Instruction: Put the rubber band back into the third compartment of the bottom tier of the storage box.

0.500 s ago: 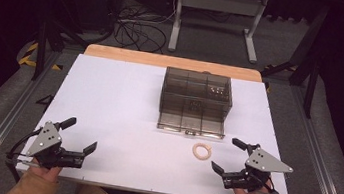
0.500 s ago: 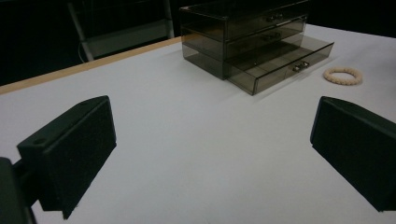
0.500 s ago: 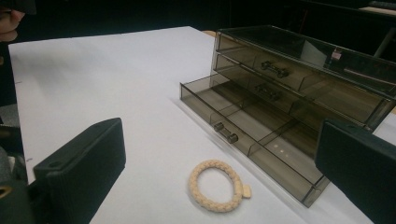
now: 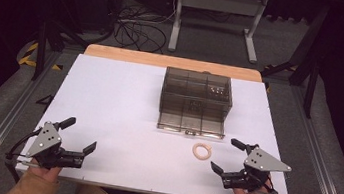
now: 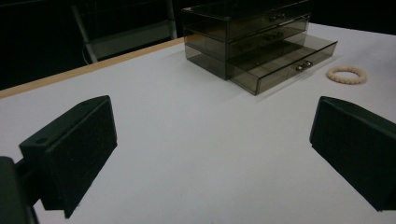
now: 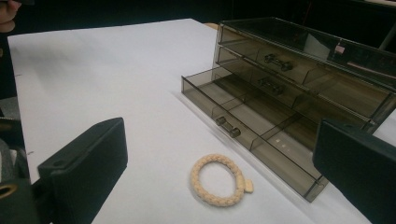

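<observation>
On a white tabletop [image 4: 124, 101], the left claw [image 4: 77, 136] waits released, far left of the smoky clear-plastic drawer organiser [image 4: 196, 100], its bottom drawer [image 6: 252, 130] pulled out to receive the beige braided bracelet [image 4: 201, 151] lying just before it; the right claw [image 4: 228, 156], unclenched, faces the bracelet.

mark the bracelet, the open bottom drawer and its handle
bracelet [image 6: 217, 181], right gripper view, near braided side of the ring
bottom drawer [image 6: 261, 154], right gripper view, front wall
drawer handle [image 6: 228, 127], right gripper view, middle of the bar
</observation>
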`<control>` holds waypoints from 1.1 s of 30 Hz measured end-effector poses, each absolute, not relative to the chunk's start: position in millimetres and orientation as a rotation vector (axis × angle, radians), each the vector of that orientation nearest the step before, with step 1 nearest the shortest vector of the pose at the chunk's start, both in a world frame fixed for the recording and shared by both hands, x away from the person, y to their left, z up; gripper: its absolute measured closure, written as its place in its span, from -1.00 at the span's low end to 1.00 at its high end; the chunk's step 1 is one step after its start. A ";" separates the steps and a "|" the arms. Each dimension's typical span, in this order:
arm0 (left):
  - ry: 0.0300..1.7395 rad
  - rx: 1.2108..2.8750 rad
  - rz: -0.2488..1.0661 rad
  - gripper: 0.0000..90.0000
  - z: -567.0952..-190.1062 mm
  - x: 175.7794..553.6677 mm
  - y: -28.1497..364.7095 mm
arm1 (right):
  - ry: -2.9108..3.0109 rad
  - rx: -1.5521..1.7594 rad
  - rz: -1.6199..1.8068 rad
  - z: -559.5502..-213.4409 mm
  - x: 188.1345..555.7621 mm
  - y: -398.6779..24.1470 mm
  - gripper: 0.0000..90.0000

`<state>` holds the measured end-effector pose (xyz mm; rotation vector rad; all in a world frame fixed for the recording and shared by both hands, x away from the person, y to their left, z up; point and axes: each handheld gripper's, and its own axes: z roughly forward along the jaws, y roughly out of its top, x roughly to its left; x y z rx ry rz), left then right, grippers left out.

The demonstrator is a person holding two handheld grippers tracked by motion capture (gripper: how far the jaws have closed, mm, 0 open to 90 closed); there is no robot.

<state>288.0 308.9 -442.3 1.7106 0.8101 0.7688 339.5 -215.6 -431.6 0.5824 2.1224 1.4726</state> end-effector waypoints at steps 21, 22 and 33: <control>0.813 1.714 0.768 -0.97 -442.6 288.4 307.6 | 2.192 0.619 1.435 -419.5 361.9 -202.6 -0.85; 0.812 1.713 0.769 -0.97 -442.6 288.6 307.8 | 2.192 0.619 1.435 -419.5 361.9 -202.6 -0.85; 0.812 1.716 0.771 -0.97 -442.8 289.3 307.7 | 2.234 0.609 1.416 -416.2 374.5 -189.8 -0.84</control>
